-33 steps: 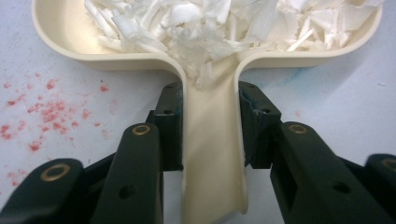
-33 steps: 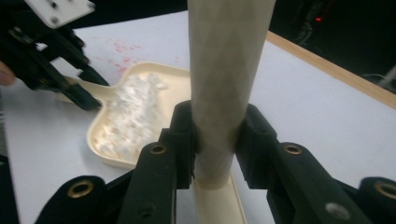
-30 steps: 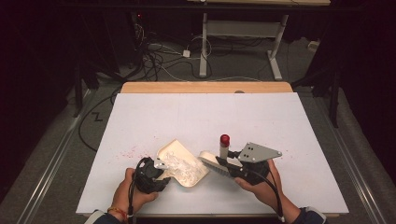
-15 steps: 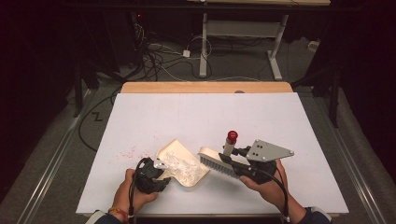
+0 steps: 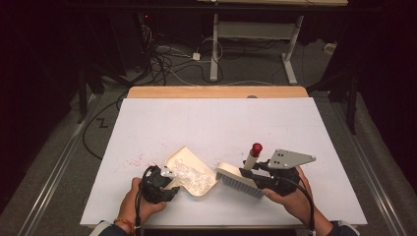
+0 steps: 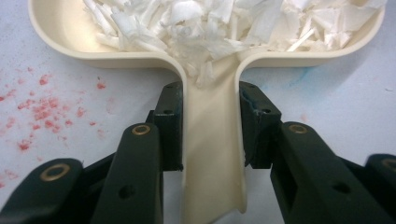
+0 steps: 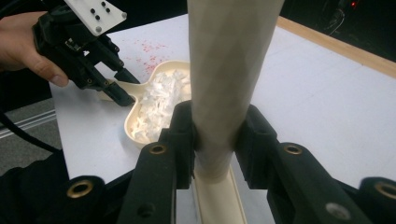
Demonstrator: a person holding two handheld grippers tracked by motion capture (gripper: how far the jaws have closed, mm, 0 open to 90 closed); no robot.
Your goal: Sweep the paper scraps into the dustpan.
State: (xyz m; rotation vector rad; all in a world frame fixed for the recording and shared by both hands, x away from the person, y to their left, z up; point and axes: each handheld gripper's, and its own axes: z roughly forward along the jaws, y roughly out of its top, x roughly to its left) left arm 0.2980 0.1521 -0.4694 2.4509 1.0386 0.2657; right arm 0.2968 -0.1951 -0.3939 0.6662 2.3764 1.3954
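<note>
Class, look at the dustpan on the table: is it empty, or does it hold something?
It holds something. The dustpan carries a heap of white paper scraps across its tray, some spilling toward the handle clamped by the left gripper.

I found no readable text anywhere. The dustpan (image 5: 192, 173) I held bore no label. The counter (image 5: 216, 123) carried no lettering either.
</note>
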